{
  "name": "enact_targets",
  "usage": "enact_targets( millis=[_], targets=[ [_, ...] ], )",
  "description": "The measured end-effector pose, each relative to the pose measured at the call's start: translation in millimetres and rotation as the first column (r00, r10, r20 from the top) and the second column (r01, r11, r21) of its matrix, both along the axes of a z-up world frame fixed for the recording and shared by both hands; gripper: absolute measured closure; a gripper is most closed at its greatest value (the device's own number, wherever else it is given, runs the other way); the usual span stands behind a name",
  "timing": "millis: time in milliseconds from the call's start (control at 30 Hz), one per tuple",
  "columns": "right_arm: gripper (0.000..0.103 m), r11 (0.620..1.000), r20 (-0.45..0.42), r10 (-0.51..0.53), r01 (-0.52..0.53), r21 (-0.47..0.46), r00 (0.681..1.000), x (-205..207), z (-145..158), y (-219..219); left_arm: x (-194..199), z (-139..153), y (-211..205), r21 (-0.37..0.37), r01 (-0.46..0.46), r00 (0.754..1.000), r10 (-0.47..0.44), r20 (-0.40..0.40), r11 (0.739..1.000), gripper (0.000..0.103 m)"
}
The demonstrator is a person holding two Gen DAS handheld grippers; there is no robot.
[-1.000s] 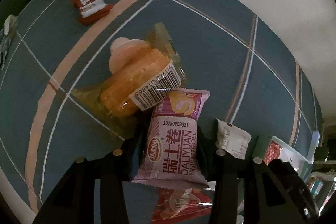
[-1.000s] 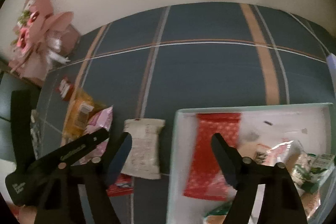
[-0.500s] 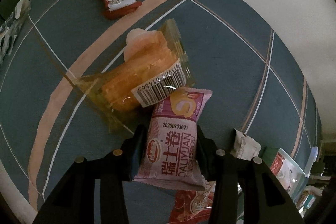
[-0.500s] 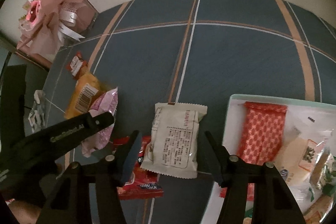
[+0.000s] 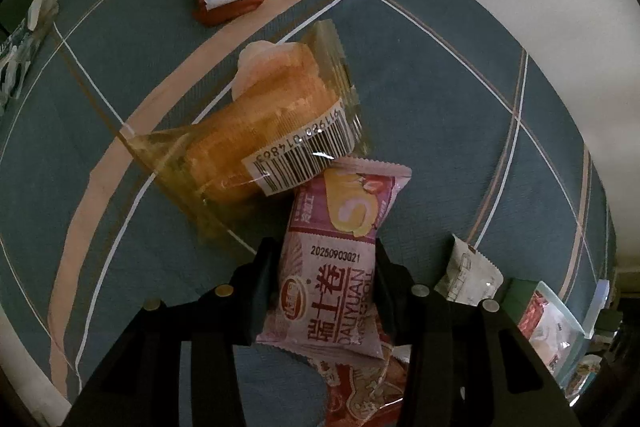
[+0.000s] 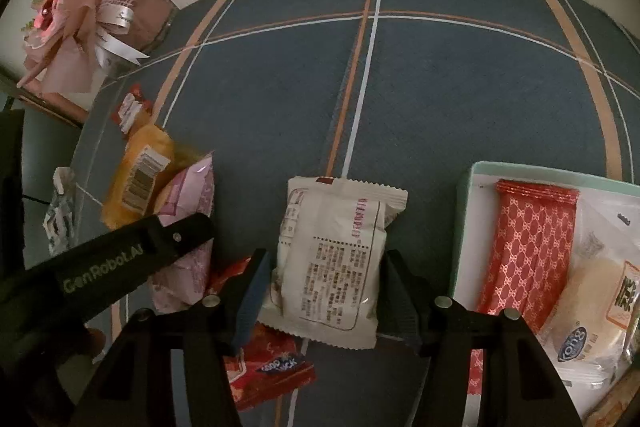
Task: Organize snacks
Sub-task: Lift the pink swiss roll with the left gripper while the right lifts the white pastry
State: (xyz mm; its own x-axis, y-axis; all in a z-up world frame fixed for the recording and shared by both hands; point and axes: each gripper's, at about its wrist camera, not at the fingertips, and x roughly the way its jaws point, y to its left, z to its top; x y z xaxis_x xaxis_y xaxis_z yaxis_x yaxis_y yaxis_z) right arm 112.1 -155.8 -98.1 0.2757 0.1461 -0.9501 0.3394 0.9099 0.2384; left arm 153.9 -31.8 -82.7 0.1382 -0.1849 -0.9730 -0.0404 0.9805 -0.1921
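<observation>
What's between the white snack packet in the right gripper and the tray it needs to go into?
Nothing visible. The white packet sits between the right gripper's fingers, and only bare tablecloth separates it from the tray on its right.

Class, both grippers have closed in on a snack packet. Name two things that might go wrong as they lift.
1. The pink roll packet between the left gripper fingers has its far end tucked under the orange cake packet; lifting may drag the cake along.
2. The white packet between the right gripper fingers overlaps a red packet, which may shift.
</observation>
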Motion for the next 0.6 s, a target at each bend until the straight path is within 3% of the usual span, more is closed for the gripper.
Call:
enact_targets(
  millis=[167,467,600],
  targets=[
    [0.044,0.999,0.004,0.006,-0.006,-0.054,1.000,0.7,-0.4,5.2,-0.8,-3.0,-3.8,0.009,0.005,1.000,-0.005,-0.002,1.000,0.056],
    [0.044,0.964,-0.024,0.085,-0.088,-0.250,0.996,10.1,-6.5,36.6,-1.4,-5.8,-3.7,0.012,-0.006,1.000,0.006,-0.001,1.000,0.056],
    [0.044,0.961,-0.022,0.092,-0.095,-0.260,0.996,10.5,-9.1,35.6,-3.2,-3.7,-4.0,0.017,-0.005,1.000,0.005,0.001,1.000,0.056]
  ],
)
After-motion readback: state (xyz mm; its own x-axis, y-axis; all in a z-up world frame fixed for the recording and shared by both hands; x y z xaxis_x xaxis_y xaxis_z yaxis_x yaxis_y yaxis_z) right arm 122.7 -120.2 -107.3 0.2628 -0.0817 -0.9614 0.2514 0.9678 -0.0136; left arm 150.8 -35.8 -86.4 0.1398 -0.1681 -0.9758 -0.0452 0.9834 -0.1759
